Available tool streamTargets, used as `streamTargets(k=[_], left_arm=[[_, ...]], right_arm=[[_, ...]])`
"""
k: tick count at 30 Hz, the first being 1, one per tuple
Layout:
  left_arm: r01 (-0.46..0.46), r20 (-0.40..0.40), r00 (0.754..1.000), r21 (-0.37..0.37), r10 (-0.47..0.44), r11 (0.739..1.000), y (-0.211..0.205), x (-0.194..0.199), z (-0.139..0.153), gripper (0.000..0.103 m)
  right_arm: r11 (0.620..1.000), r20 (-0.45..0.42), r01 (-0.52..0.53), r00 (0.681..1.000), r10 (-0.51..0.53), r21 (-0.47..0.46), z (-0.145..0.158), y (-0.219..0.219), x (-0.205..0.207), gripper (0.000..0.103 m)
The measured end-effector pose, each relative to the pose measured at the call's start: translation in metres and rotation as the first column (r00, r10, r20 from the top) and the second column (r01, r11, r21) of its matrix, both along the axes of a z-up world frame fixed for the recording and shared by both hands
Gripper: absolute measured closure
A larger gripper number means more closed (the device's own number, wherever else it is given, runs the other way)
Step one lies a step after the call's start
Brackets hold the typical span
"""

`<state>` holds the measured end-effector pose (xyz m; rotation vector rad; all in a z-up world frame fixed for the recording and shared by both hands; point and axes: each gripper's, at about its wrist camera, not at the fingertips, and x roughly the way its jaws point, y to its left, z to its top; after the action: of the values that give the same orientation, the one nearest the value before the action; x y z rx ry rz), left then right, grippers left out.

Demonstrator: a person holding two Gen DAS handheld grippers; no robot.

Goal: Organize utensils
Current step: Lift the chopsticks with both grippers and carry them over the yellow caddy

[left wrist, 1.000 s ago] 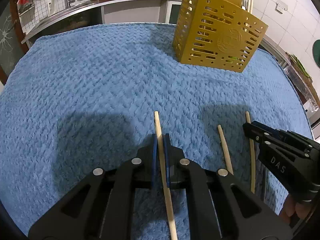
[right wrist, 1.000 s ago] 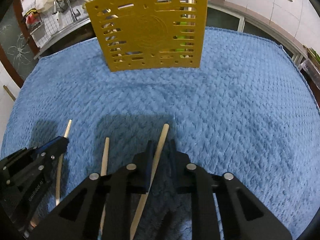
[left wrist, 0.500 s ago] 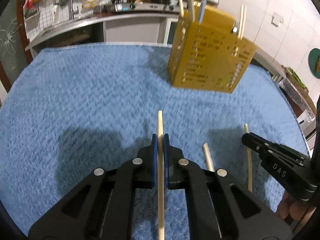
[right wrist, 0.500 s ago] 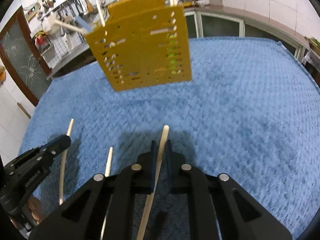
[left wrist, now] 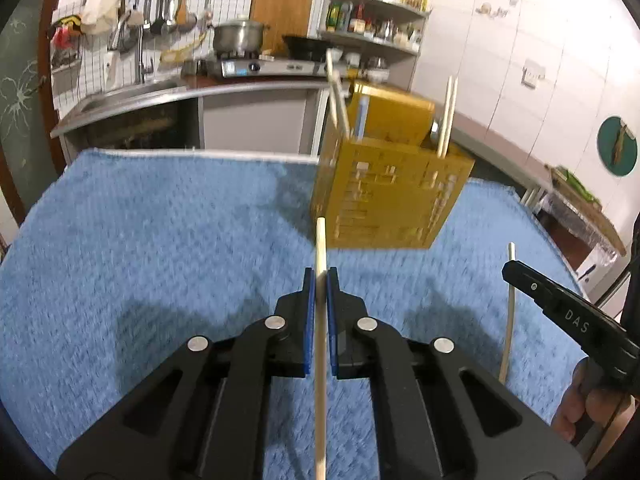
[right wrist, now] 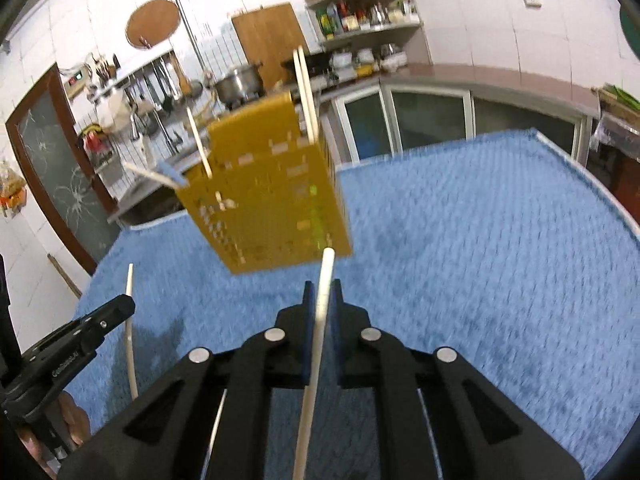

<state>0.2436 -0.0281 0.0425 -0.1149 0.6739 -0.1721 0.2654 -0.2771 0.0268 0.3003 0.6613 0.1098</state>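
Observation:
My left gripper point(left wrist: 319, 276) is shut on a pale wooden chopstick point(left wrist: 320, 380) that runs straight forward between its blue pads, lifted above the blue towel point(left wrist: 160, 248). In the same way, my right gripper point(right wrist: 321, 292) is shut on a second chopstick point(right wrist: 310, 380). Each tip points toward the yellow perforated utensil holder point(left wrist: 388, 200) point(right wrist: 272, 200), which stands ahead on the towel with several chopsticks upright in it. The right gripper point(left wrist: 507, 270) shows at the right of the left wrist view. The left gripper point(right wrist: 127, 303) shows at the left of the right wrist view.
A third chopstick point(right wrist: 214, 428) lies on the towel point(right wrist: 480, 240), partly hidden under my right gripper. A hand point(left wrist: 576, 404) holds the right gripper's handle. Behind the table are a kitchen counter with a stove and pot point(left wrist: 238, 36), and a shelf of bottles.
Both grippers have risen off the towel with their chopsticks and tipped upward, so the holder and kitchen now fill more of each view. The right jaws closed onto their chopstick.

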Motion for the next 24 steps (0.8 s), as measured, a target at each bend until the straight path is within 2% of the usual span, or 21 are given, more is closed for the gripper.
streamTargets(k=[9,13,16,20,24], left_arm=[[0.016,0.130,0.991,-0.016,-0.014,1.000,0.000,0.004,0.044,0.099],[0.024,0.184,0.983,-0.028,-0.019,0.999,0.002,0.009,0.069,0.099],[0.029,0.233,0.972,-0.024,-0.023,0.999,0.000,0.013,0.090,0.099],[0.039,0.288,0.957,-0.033,-0.028,0.999,-0.003,0.019,0.117,0.099],[0.048,0.369,0.929,-0.050,-0.026,0.998,-0.008,0.027,0.148,0.099]], right_arm=[[1.000,0.136,0.014,0.991,-0.013,-0.010,0.047,-0.008,0.005,0.097],[1.000,0.230,0.009,0.973,-0.003,-0.025,0.076,-0.007,0.008,0.097],[0.999,0.318,0.013,0.948,0.000,-0.040,0.101,-0.006,0.010,0.097],[1.000,0.409,0.021,0.912,-0.013,-0.015,0.131,-0.012,0.019,0.097],[1.000,0.493,0.027,0.870,-0.022,-0.003,0.157,-0.015,0.029,0.097]])
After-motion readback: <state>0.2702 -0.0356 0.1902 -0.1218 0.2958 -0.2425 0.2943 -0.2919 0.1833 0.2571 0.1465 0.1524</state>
